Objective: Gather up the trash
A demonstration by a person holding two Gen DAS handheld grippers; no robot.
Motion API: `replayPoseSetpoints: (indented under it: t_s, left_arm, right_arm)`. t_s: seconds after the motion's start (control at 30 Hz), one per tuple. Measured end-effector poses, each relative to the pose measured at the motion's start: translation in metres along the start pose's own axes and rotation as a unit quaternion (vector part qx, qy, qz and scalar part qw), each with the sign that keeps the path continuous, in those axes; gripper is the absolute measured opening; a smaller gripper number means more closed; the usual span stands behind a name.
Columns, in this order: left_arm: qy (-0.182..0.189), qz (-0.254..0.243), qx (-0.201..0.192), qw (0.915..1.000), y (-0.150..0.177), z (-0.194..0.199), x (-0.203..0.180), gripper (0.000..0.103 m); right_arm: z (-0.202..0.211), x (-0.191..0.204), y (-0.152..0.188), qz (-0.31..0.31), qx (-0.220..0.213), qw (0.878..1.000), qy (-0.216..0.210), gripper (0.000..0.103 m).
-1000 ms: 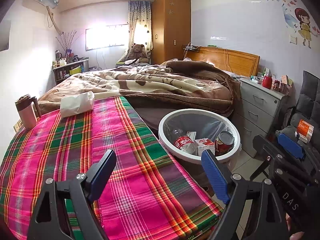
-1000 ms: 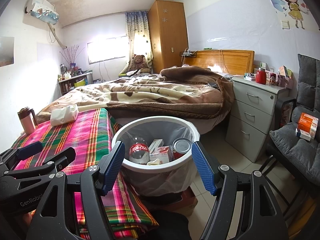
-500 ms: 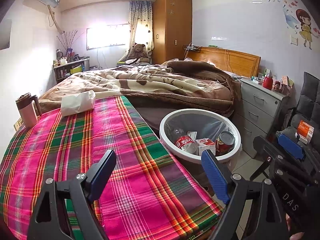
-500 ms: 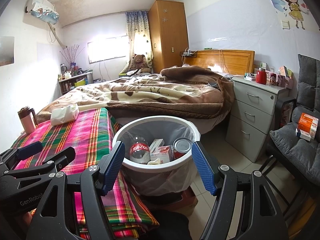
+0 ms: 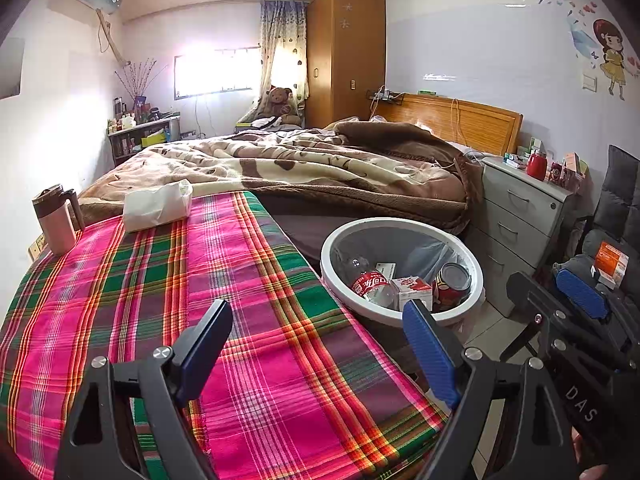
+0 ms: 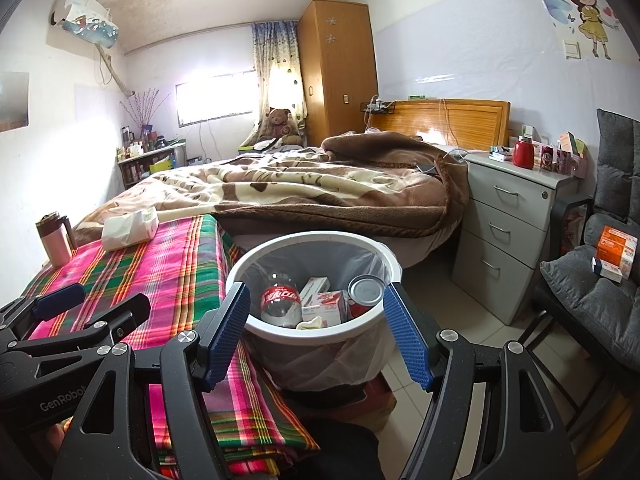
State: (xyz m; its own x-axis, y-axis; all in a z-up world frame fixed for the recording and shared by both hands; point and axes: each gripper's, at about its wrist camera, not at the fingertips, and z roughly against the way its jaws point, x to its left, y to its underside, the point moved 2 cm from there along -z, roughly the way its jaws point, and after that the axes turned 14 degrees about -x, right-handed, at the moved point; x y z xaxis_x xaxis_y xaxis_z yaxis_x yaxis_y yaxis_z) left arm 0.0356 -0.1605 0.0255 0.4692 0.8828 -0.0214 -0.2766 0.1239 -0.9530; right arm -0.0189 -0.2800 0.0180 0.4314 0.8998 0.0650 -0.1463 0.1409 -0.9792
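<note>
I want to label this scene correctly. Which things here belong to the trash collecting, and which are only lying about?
Job: trash bin, cola bottle, can, small carton, left gripper, right gripper.
Lying about: tissue pack, mug, orange box.

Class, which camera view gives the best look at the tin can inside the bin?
The right wrist view: the tin can stands unblocked, its whole top showing. In the left wrist view the can is farther off, and a finger of the hand-held gripper covers its base.
</note>
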Motion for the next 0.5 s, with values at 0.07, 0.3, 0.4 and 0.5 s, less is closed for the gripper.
replayPoseSetpoints:
  t_s: [0.07,0.3,0.4,0.5]
  left_arm:
    - [-0.001,0.0,0.0,1.0,-0.0003,-0.0001,-0.0002,0.088]
    - [0.0,0.0,0.001,1.0,0.0005,0.0002,0.0005,0.088]
    - [-0.001,0.001,0.001,1.0,0.0008,0.0005,0.0011,0.088]
    - [-0.001,0.001,0.001,1.0,0.0009,0.0003,0.0011,0.088]
  right_arm:
    - [0.0002,0.0004,-0.0006,0.0,0.0,1.0,0.0,0.071]
    - [-0.0005,0.0008,-0.0002,0.0,0.0,1.0,0.0,0.071]
    - [-0.0004,0.001,-0.0002,0.0,0.001,1.0,0.0,0.071]
    - [-0.0002,0.0009,-0.0004,0.0,0.0,1.0,-0.001,0.071]
